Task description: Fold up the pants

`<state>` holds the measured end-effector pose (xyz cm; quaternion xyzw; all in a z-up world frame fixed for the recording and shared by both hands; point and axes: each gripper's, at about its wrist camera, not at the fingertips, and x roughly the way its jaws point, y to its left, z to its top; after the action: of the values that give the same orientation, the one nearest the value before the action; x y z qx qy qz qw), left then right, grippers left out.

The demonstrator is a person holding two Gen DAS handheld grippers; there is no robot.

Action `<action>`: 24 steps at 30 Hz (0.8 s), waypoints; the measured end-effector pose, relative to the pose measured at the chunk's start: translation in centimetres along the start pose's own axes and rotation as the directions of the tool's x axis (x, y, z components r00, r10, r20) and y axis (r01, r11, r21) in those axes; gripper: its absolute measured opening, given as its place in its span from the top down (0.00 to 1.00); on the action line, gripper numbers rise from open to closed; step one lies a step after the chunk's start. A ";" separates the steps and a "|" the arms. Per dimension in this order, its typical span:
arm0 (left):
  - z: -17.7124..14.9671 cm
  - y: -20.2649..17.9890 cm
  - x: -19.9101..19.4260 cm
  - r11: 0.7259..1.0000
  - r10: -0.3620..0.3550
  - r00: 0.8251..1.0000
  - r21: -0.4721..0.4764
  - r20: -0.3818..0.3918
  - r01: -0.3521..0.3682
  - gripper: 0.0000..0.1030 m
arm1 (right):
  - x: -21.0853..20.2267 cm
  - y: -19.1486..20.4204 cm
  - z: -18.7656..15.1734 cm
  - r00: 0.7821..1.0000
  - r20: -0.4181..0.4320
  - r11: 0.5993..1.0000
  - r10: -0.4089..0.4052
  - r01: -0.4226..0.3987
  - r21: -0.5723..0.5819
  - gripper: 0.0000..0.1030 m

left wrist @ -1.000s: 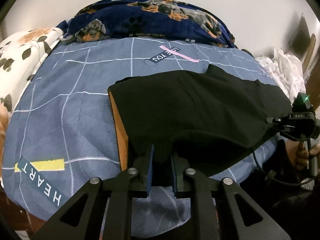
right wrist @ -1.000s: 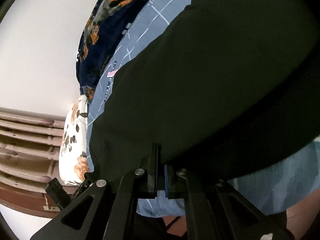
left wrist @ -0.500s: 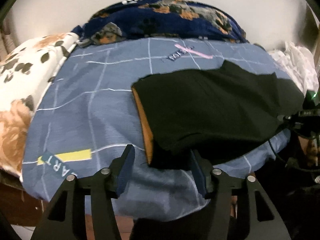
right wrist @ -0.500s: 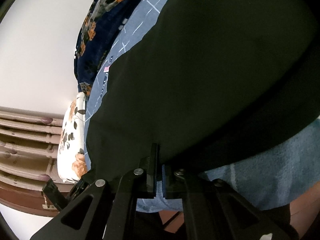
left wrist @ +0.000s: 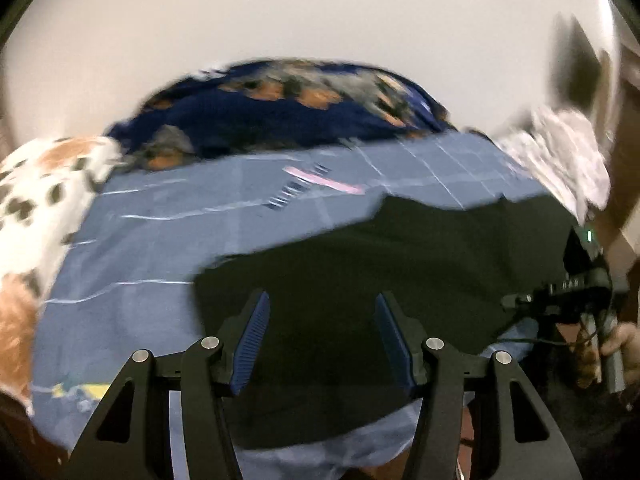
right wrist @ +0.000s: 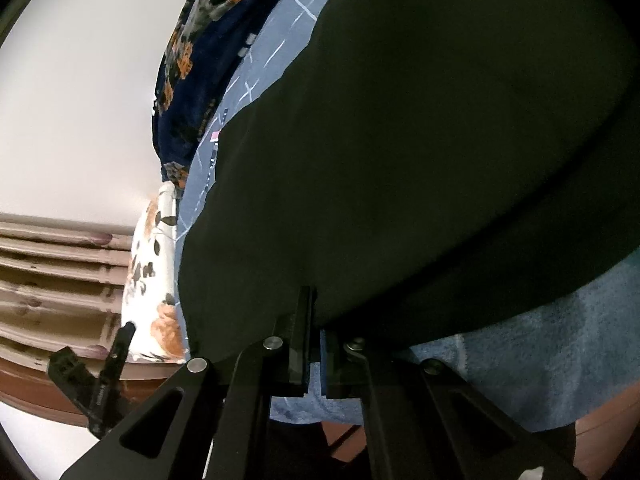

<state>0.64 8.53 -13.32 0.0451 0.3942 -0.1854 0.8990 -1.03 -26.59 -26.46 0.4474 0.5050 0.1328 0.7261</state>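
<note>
The black pants (left wrist: 400, 264) lie folded on the blue checked bedsheet (left wrist: 152, 248), near its front edge. My left gripper (left wrist: 320, 320) is open and empty, its blue-padded fingers (left wrist: 252, 336) spread just above the pants' near edge. My right gripper (right wrist: 318, 320) is shut on the pants' edge (right wrist: 400, 160) at the bed's right side; the pants fill most of the right wrist view. The right gripper also shows in the left wrist view (left wrist: 568, 292), held in a hand.
A navy dog-print blanket (left wrist: 280, 120) is heaped at the back. A white floral pillow (left wrist: 36, 208) lies at the left. White crumpled cloth (left wrist: 560, 152) sits at the back right. A wooden bed frame (right wrist: 52, 276) runs along the left of the right wrist view.
My left gripper let go of the pants' edge, opened wide and shifted right above the cloth. My right gripper stayed shut on the pants.
</note>
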 end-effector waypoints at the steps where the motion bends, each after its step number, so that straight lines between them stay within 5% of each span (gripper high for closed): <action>1: -0.3 -1.2 1.8 0.999 -0.008 0.999 0.034 -0.039 0.010 0.45 | 0.0 0.0 0.0 1.000 0.005 1.000 -0.001 0.001 -0.002 1.00; 6: -1.7 -3.3 6.1 0.997 0.001 0.992 0.081 -0.125 0.009 0.45 | -0.2 0.1 0.1 1.000 -0.005 1.000 0.007 -0.007 0.001 0.98; 9: -2.2 -2.8 6.8 0.999 -0.001 0.991 0.050 -0.131 0.008 0.45 | -1.4 -0.3 0.6 1.000 0.012 0.999 0.026 -0.026 0.027 0.89; 13: -2.4 -1.6 7.2 1.000 -0.007 0.989 -0.005 -0.145 0.006 0.45 | -4.8 -1.5 2.2 0.996 0.084 0.998 0.024 -0.028 0.050 0.76; 24: -2.8 -1.7 8.1 0.999 0.031 0.988 -0.010 -0.153 -0.033 0.45 | -14.9 -11.0 9.2 0.942 0.336 0.978 0.026 -0.093 0.185 0.75</action>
<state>3.14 5.22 -20.96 0.0599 0.4623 -0.1642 0.8693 -2.81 -47.12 -25.06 0.5487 0.3726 0.0266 0.7479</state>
